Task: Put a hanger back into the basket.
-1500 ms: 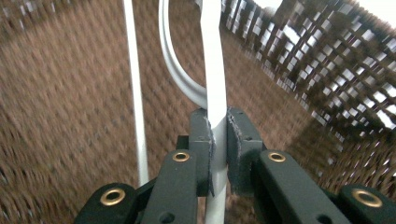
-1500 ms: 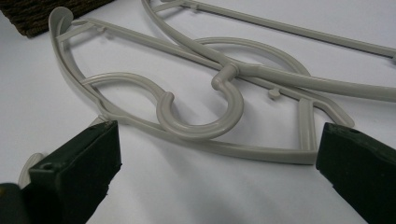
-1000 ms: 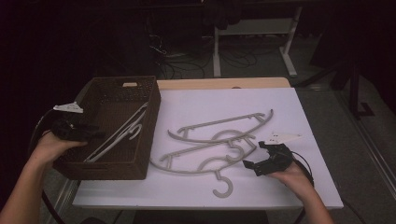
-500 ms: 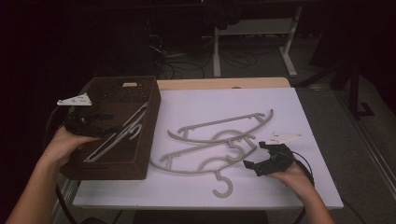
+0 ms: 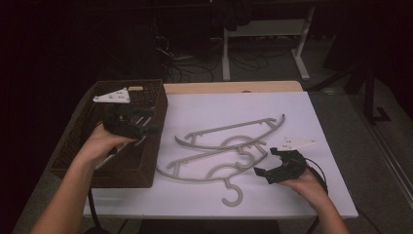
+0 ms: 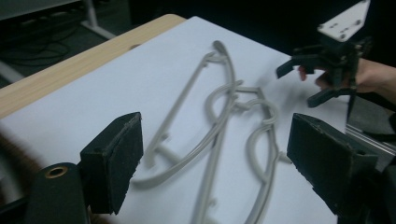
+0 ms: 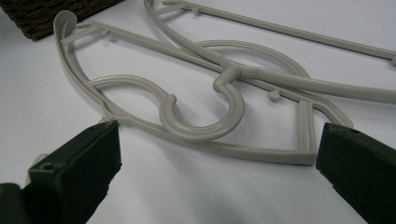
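Grey plastic hangers (image 5: 221, 146) lie crossed on the white tabletop (image 5: 292, 105), with one hook (image 5: 233, 193) near the front edge. My left gripper (image 5: 152, 127) hovers over the right rim of a dark woven basket (image 5: 122, 173) and points toward the hangers. Its jaws have just been opening and nothing is between them. The left gripper view has its gripper (image 6: 219, 156) open above the hangers (image 6: 219, 116). My right gripper (image 5: 267, 162) rests on the table at the hangers' right end, open. In the right gripper view, its gripper (image 7: 219, 175) frames a hook (image 7: 205, 123) without touching it.
A pale hanger part (image 5: 139, 142) shows inside the basket, under the left hand. A wooden strip (image 5: 234, 87) runs along the table's far edge. Beyond it are a desk frame (image 5: 302, 48) and floor cables. The other gripper (image 6: 327, 70) shows in the left gripper view.
The left hand has moved from the basket's left side across to its right rim and risen a little. Its jaws stand wider. The right gripper has stayed put.
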{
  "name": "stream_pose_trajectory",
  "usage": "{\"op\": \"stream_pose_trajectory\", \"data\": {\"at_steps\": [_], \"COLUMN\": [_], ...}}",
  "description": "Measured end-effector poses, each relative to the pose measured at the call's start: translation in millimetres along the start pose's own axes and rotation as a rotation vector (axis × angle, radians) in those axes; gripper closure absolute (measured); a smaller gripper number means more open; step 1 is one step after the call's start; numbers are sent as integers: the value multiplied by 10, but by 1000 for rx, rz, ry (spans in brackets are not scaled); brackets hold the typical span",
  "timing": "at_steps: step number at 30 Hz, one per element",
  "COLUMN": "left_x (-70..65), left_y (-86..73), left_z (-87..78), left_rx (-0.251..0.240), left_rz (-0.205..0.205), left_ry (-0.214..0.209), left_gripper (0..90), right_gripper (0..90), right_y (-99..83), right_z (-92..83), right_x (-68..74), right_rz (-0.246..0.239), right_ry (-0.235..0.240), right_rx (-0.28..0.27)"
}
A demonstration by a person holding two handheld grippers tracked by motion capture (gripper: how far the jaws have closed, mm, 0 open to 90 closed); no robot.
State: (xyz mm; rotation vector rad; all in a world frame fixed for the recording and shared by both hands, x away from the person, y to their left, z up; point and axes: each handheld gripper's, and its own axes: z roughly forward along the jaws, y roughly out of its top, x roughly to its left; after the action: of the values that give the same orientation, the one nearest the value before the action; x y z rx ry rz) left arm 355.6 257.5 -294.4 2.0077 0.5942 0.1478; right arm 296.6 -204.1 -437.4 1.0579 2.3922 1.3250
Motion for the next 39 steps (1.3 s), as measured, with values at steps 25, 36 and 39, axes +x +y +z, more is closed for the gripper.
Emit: {"op": "stream_pose_trajectory", "data": {"at_steps": [25, 36, 39], "left_x": [-333, -133, -99], "left_y": [0, -204, -245], "left_z": [1628, 2043, 2114], "left_rx": [154, 250, 268], "left_rz": [87, 116, 118], "left_ry": [-85, -58, -61], "left_gripper": [211, 362, 403], "right_gripper": [0, 0, 0], "right_y": [-2, -4, -3], "right_z": [-24, -23, -23], "right_x": [-5, -11, -12], "right_rz": [-2, -2, -1], "right_ry": [12, 15, 16], "right_rx": [-5, -5, -5]}}
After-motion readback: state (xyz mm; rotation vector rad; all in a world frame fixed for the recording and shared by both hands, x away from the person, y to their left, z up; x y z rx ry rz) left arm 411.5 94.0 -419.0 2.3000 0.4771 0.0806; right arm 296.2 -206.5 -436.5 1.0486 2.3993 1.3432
